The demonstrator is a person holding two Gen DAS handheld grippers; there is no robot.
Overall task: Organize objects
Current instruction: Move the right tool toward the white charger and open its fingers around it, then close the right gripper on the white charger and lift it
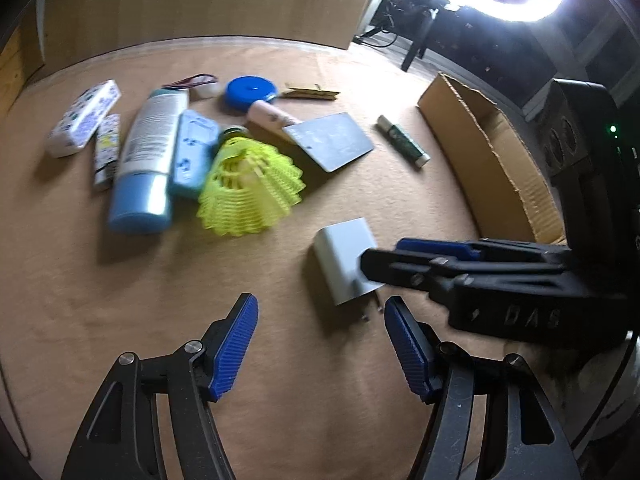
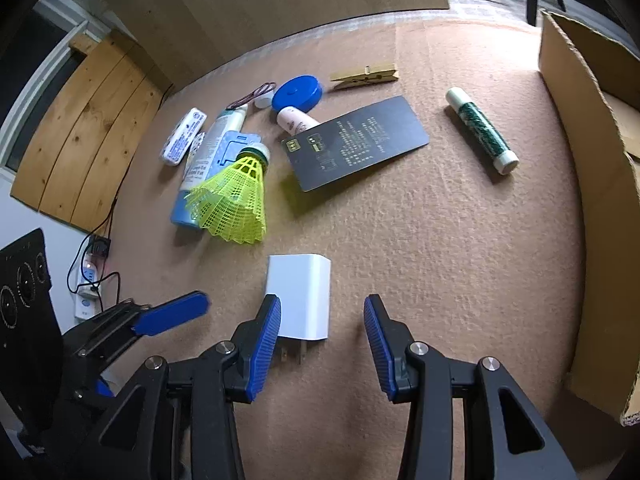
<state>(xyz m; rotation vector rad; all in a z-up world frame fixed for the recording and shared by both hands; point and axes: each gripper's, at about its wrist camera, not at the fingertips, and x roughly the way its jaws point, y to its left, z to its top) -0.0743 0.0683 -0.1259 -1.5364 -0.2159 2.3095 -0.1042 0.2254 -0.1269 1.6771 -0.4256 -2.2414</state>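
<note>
The white charger [image 2: 299,295] lies flat on the worktop [image 2: 440,260] just ahead of my right claw [image 2: 322,344], prongs toward me, offset toward its left finger. Both claws stand open, empty; my left claw [image 1: 320,344] is close too.

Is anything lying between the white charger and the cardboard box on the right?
Nothing visible. From the white charger to the cardboard box there is only bare mat; the green glue stick lies farther back, off that line.
</note>
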